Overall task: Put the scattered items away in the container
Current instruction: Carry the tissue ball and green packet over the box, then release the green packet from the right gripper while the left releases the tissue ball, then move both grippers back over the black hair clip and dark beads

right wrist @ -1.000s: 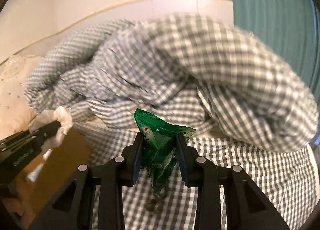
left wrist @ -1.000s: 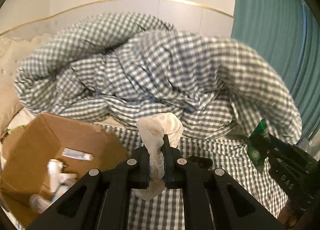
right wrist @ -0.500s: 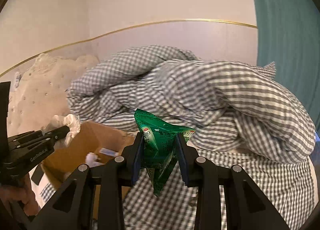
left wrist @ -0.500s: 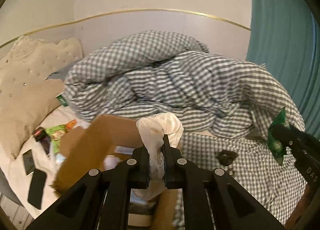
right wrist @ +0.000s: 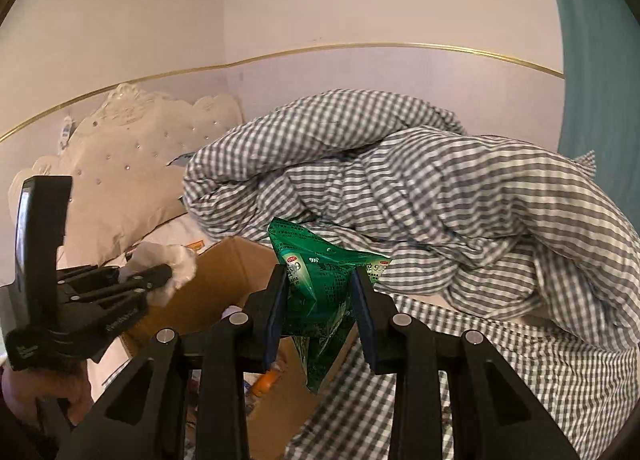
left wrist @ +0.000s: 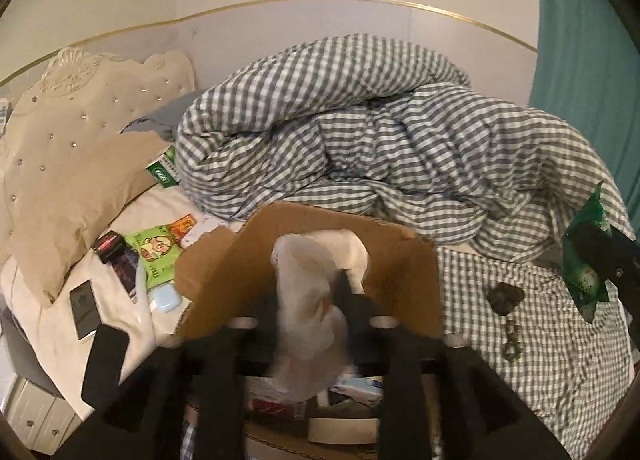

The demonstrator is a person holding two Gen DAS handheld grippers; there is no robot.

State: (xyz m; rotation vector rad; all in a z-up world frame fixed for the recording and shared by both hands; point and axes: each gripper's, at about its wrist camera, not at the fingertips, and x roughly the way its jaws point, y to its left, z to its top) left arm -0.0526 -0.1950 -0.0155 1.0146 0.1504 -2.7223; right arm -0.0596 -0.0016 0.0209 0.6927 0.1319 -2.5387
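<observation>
My left gripper (left wrist: 308,292) is shut on a crumpled white plastic bag (left wrist: 308,300) and holds it above the open cardboard box (left wrist: 404,284); this view is blurred. The right wrist view shows it (right wrist: 160,274) with the white bag (right wrist: 176,260) over the box's (right wrist: 224,276) left edge. My right gripper (right wrist: 320,292) is shut on a green medicine packet (right wrist: 324,300), held above the box's right side. The left wrist view shows the packet (left wrist: 584,272) at the far right. The box holds several small items.
A rumpled grey checked duvet (left wrist: 380,132) lies behind the box. A beige pillow (left wrist: 76,196), green packets (left wrist: 156,256), a phone (left wrist: 84,308) and other small items lie to the left. A dark small object (left wrist: 506,296) lies on the checked sheet. A teal curtain (right wrist: 600,40) hangs at right.
Both grippers have risen and moved left, so that they are now over the box. The white bag and the green packet stay gripped.
</observation>
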